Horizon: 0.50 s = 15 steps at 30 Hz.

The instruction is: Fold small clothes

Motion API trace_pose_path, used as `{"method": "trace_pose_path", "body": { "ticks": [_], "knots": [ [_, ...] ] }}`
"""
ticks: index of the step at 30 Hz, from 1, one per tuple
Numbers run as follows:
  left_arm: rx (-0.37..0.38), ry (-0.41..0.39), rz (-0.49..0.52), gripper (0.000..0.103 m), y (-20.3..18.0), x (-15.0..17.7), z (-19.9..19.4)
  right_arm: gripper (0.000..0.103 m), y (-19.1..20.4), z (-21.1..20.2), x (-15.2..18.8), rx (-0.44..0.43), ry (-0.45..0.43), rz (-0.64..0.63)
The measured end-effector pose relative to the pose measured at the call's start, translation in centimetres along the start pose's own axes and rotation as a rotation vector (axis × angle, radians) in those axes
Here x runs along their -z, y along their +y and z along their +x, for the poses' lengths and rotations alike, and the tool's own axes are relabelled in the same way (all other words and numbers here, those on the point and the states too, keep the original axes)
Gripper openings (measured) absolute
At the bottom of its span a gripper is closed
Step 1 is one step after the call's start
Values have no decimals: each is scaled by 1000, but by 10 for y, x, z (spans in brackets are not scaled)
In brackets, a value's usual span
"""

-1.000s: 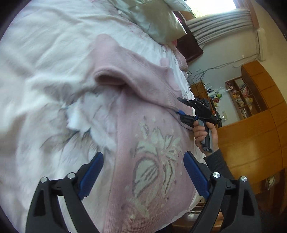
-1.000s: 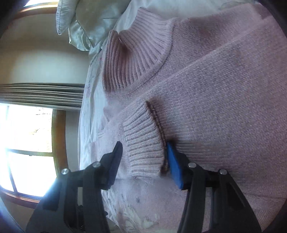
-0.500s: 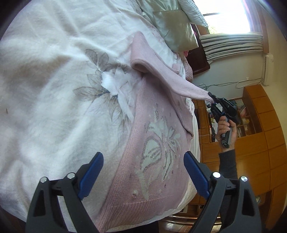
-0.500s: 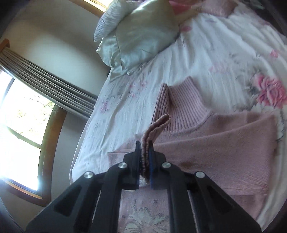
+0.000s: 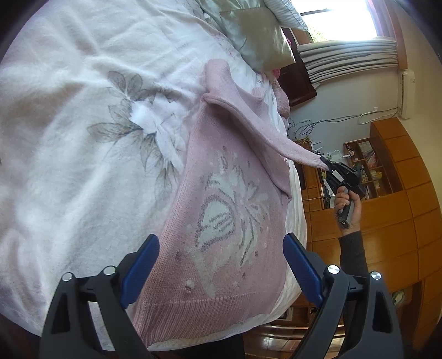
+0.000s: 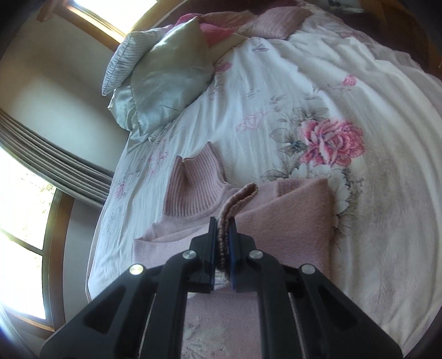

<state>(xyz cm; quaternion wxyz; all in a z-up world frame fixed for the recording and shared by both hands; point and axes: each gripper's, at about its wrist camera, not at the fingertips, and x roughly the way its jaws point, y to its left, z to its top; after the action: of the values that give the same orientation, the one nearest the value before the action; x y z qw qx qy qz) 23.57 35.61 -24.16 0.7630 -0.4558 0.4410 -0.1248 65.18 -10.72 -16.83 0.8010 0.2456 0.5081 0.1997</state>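
Note:
A small pink knitted sweater with a white flower motif lies flat on the bed, hem toward me. My left gripper hovers open above the hem, nothing between its blue pads. One sleeve is stretched up and off to the right. My right gripper, held by a hand, is shut on the ribbed sleeve cuff. In the right wrist view that gripper pinches the cuff above the sweater's ribbed collar and folded shoulder.
The white floral bedspread covers the bed. Grey-green pillows and pink cushions lie at the head. A window with curtains is to one side. Wooden cabinets stand past the bed's edge.
My right gripper shut on the sleeve cuff and lifted it up and away from the sweater, pulling the sleeve taut. The left gripper pulled back, still open.

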Motion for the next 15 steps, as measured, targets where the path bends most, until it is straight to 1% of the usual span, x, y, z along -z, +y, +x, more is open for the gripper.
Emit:
{"method": "trace_pose_path", "body": {
  "ticks": [6, 12, 15],
  "knots": [
    [-7, 17, 7, 91, -2, 1, 7, 6, -46, 17, 13, 28, 26, 61],
    [-8, 31, 18, 91, -4, -1, 15, 6, -73, 33, 24, 39, 53, 96],
    [-6, 36, 24, 91, -7, -2, 18, 6, -83, 44, 31, 44, 80, 103]
  ]
}}
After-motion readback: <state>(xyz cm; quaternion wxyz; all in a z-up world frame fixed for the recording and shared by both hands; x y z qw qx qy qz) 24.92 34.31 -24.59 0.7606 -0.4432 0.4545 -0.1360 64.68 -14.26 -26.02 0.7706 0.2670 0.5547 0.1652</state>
